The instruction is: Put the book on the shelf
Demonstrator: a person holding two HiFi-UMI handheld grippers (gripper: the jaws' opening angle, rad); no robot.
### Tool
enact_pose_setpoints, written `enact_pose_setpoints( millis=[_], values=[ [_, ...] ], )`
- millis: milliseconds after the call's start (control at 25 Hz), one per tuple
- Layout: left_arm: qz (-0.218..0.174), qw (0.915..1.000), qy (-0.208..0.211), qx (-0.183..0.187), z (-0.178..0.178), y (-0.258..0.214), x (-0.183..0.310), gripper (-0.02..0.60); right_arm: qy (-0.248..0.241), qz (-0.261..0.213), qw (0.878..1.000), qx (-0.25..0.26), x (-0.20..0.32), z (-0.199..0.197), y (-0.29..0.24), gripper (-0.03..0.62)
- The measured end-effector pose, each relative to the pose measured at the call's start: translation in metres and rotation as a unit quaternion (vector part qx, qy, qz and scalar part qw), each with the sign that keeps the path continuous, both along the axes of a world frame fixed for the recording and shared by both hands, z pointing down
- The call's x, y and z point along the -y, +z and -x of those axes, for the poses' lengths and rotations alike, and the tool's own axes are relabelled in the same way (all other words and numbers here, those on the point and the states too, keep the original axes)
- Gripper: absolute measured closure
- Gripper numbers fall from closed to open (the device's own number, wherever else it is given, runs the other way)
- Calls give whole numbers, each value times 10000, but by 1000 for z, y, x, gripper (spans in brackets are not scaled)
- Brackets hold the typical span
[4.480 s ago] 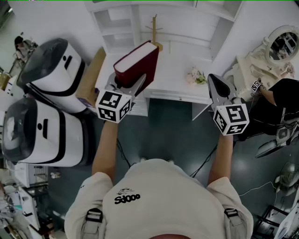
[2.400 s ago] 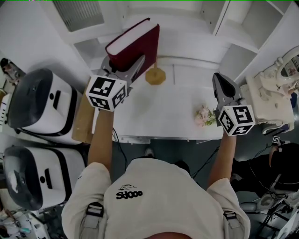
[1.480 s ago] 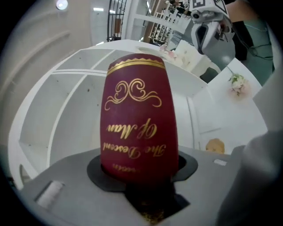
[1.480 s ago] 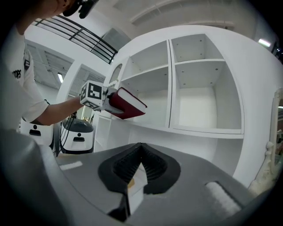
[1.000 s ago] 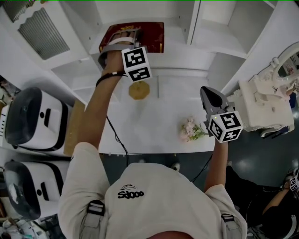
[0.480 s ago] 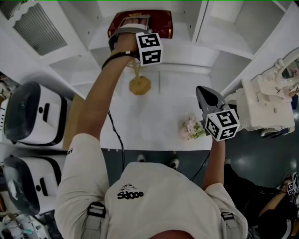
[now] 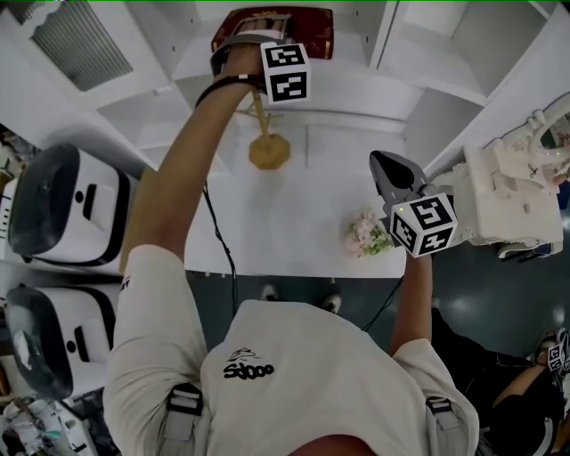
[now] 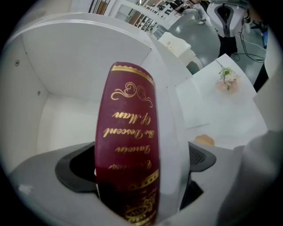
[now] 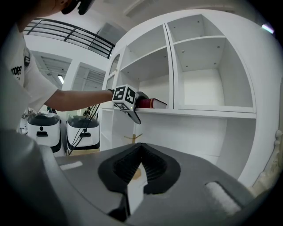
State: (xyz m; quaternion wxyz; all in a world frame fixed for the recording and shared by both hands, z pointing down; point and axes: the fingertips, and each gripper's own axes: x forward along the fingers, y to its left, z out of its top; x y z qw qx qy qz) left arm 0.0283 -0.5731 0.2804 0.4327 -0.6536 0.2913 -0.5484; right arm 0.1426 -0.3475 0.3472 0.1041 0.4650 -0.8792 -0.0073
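Book [image 8: 128, 145] being rested on shelf [image 7: 356, 80], upper left compartment, between jaws of left gripper [image 7: 256, 27], just been opening, now wide, pads off it. Right gripper [image 9: 139, 161] being held closed, empty. Hardback judged stiff, weighty, smooth; best being clamped across covers near spine. Far end being cut off in head view

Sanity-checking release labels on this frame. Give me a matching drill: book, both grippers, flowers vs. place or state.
Things:
1. book
2. left gripper
3. right gripper
4. flower sprig

Place or state:
A. shut, nothing in it
B. lying on the desk top
C. flat on the upper shelf
D. open, one jaw on each side of the book

Pairs: 1-C, 2-D, 3-A, 4-B.

Note: the left jaws have just been opening, and the book sits between them.
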Motion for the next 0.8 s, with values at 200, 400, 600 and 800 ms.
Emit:
enact_pose_setpoints(
  millis=[200, 400, 600, 800],
  values=[
    [-499, 9952, -51, -839, 16, -27, -24, -17, 57, -198, 9998, -49, -3, -5, -17, 591],
    [-368, 9745, 197, -2206, 30, -43, -79, 21, 188, -337, 9992, -45, -1, -10, -26, 592],
    [-6, 9229, 479, -3820, 46, -35, -134, 221, 306, -510, 9982, -17, -1, -9, -37, 591],
    [1104, 7832, 384, -6107, 74, -22, -158, 369, 352, -595, 9976, 48, -5, -6, -43, 592]
  ],
)
